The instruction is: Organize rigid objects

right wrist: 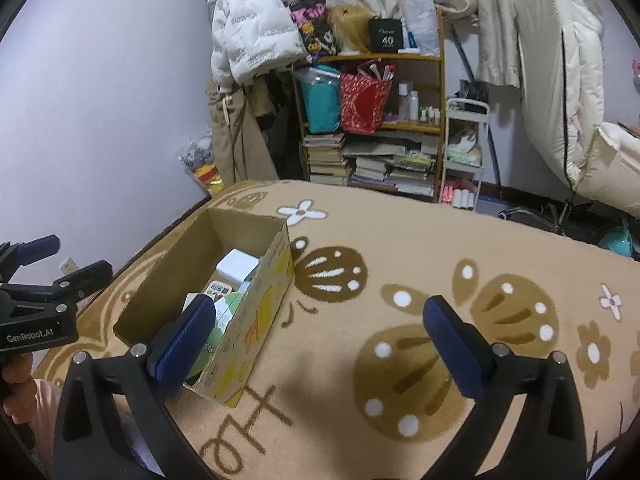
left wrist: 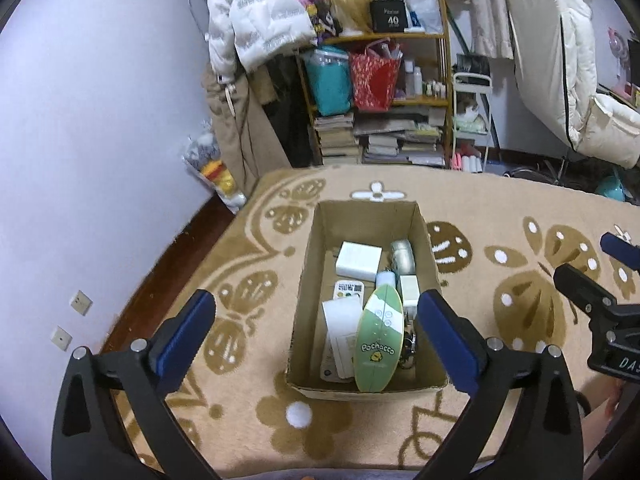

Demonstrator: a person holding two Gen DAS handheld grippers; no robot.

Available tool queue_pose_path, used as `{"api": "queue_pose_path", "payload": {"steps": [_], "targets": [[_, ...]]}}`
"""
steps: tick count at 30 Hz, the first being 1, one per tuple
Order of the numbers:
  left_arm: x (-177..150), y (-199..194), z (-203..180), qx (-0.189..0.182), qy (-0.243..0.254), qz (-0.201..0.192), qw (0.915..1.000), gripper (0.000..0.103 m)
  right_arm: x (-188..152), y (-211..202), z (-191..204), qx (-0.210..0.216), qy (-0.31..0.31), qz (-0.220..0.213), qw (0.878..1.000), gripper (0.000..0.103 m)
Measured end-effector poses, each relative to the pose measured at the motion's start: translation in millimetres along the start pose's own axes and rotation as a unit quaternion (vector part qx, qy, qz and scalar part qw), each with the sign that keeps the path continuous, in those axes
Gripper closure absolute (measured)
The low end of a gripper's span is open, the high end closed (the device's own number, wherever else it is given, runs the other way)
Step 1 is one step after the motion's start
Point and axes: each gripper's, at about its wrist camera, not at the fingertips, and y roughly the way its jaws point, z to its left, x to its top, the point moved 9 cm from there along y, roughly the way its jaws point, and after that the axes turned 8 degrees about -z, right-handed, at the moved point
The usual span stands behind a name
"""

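Both claws, left (left wrist: pixel 316 312) and right (right wrist: pixel 320 320), gape wide and empty above the rug (left wrist: pixel 500 208). The box (left wrist: pixel 310 256) holds a green board (left wrist: pixel 378 340), partly hiding items beneath.

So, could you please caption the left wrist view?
Open left gripper above a cardboard box holding the green Pochacco board.

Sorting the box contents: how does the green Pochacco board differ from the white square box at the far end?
The green Pochacco board is a long oval, printed, leaning against the near wall of the cardboard box. The white square box is blocky, plain, lying flat. Both sit inside the cardboard box, ungripped.
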Motion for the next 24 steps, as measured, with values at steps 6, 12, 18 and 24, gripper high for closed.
{"api": "queue_pose_path", "payload": {"steps": [6,12,18,24], "targets": [[-2,-22,-3,0.004,0.017,-0.026,0.9995,0.003,1,-21,-3,-0.013,-0.001,-0.035,0.999,0.0],[-4,-37,-6,-0.001,0.005,-0.06,0.9982,0.003,-2,-36,-5,-0.007,0.012,-0.049,0.999,0.0],[-6,-42,-9,-0.004,0.006,-0.069,0.9976,0.003,-7,-46,-13,-0.004,0.033,-0.075,0.997,0.0],[-14,-40,-10,-0.005,0.009,-0.066,0.9977,0.003,-13,-47,-21,-0.007,0.038,-0.081,0.996,0.0]]}}
